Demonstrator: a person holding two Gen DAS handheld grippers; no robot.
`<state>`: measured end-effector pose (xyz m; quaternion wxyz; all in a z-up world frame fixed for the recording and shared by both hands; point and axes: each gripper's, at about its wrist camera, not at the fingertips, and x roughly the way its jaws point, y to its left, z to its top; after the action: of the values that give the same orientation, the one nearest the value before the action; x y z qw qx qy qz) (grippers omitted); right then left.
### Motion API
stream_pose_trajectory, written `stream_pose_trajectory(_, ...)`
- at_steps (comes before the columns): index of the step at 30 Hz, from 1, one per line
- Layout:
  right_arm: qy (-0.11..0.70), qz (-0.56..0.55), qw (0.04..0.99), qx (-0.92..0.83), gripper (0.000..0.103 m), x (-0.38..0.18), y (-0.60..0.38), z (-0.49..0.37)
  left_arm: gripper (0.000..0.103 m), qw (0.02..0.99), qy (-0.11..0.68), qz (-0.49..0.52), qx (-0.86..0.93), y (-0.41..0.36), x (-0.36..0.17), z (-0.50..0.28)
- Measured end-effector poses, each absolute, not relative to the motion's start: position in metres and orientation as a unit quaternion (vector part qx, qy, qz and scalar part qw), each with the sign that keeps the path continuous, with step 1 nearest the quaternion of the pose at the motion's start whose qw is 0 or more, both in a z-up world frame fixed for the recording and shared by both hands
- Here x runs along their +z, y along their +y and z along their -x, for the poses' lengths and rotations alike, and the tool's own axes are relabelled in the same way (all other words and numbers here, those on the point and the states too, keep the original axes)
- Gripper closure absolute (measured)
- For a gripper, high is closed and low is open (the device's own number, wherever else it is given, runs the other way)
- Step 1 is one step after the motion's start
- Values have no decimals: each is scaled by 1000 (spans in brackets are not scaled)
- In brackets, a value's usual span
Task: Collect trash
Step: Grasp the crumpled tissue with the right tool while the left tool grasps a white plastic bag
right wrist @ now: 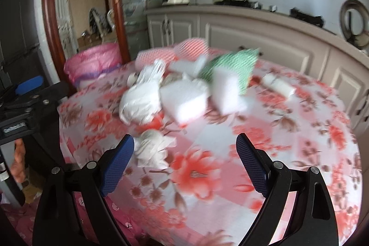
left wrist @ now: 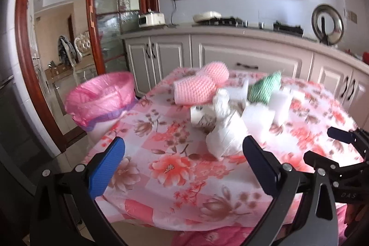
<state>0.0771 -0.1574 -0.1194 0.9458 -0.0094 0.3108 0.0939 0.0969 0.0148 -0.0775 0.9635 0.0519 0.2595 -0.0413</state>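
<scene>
L gripper & R gripper both spread wide, empty, over table; trash pile ahead, pink-lined bin at left

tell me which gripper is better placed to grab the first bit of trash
Probably the right gripper: its open jaws nearly frame the small crumpled white tissue on the floral tablecloth. The left gripper, also open, sits nearer the pink-lined bin.

We read just the pale letters "DAS" on the black body of the right gripper at the left wrist view's right edge, while a white label on the left gripper is too blurred.
</scene>
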Motion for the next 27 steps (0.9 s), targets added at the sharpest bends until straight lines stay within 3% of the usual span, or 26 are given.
stream_pose_trajectory(10, 358, 49, 925, 115, 22, -163, -114, -123, 4, 948, 310, -78, -7, 42, -133, -130)
stream_pose_trajectory(13, 373, 51, 919, 116, 34, -172, -112, -130, 4, 944, 319, -79, -15, 42, -140, -135)
stream_pose_trajectory(15, 381, 47, 916, 120, 59, -177, -116, -131, 4, 942, 325, -82, -25, 38, -143, -140)
stream_pose_trajectory(16, 382, 42, 916, 120, 65, -178, -119, -130, 4, 941, 327, -83, -31, 34, -143, -142)
stream_pose_trajectory(27, 346, 4, 936, 70, 70, -155, -174, -114, 4, 934, 327, -99, -104, -42, -139, -185)
